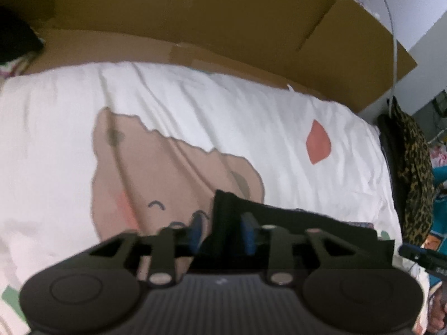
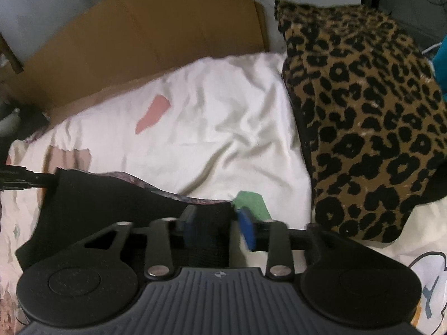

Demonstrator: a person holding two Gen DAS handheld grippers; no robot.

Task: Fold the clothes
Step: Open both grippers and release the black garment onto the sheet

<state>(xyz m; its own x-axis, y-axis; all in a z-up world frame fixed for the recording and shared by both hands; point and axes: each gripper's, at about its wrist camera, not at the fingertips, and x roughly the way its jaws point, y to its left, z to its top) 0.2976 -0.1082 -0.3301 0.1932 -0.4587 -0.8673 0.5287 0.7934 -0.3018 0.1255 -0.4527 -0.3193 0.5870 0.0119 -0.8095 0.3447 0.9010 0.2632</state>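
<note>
A black garment (image 1: 293,223) hangs stretched between my two grippers above a white bed cover (image 1: 209,106) printed with a brown bear. In the left wrist view my left gripper (image 1: 222,231) is shut on one upper corner, and black cloth fills the gap between its blue pads (image 1: 197,231). The right wrist view shows my right gripper (image 2: 218,227) shut on the other corner of the black garment (image 2: 111,201). The left gripper's tip (image 2: 16,178) shows at the far left there. The garment's lower part is hidden behind the gripper bodies.
Brown cardboard (image 1: 195,14) stands along the far side of the bed. A leopard-print cloth (image 2: 363,111) lies piled at the bed's right end. A white cable (image 1: 391,28) hangs down the wall beyond it. Teal and patterned items sit at the far right.
</note>
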